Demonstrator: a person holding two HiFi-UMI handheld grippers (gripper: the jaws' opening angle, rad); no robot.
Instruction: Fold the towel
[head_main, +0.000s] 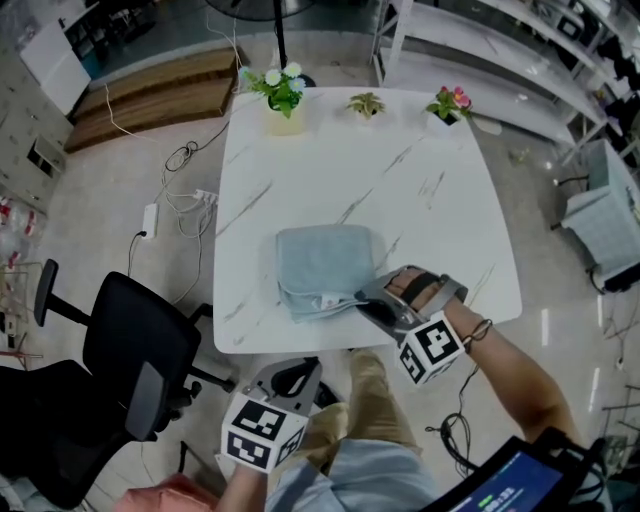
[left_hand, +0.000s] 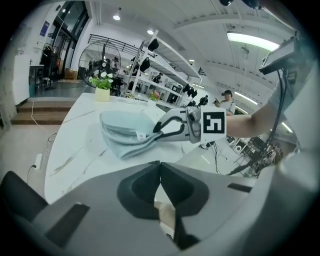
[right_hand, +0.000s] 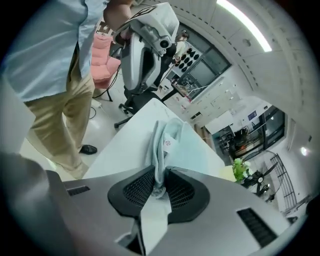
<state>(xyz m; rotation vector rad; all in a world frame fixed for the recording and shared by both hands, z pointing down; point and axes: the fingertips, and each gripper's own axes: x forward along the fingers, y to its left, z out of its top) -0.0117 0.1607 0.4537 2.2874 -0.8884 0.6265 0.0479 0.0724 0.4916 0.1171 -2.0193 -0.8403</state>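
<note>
A pale blue-grey towel (head_main: 325, 268) lies folded in a thick square on the white marble table (head_main: 400, 170), close to its near edge. My right gripper (head_main: 362, 300) is at the towel's near right corner. In the right gripper view the jaws are shut on the layered towel edge (right_hand: 161, 150), with its white label just beyond the right gripper (right_hand: 159, 181). My left gripper (head_main: 293, 378) hangs below the table's near edge by the person's legs, and its jaws meet with nothing between them. The left gripper view looks over the left gripper (left_hand: 160, 165) at the towel (left_hand: 125, 131) and the right gripper (left_hand: 167, 131).
Three small flower pots (head_main: 283, 95) stand along the table's far edge. A black office chair (head_main: 130, 360) is on the floor at the left, with cables and a power strip (head_main: 150, 220) beyond it. Shelving (head_main: 600, 215) lines the right side.
</note>
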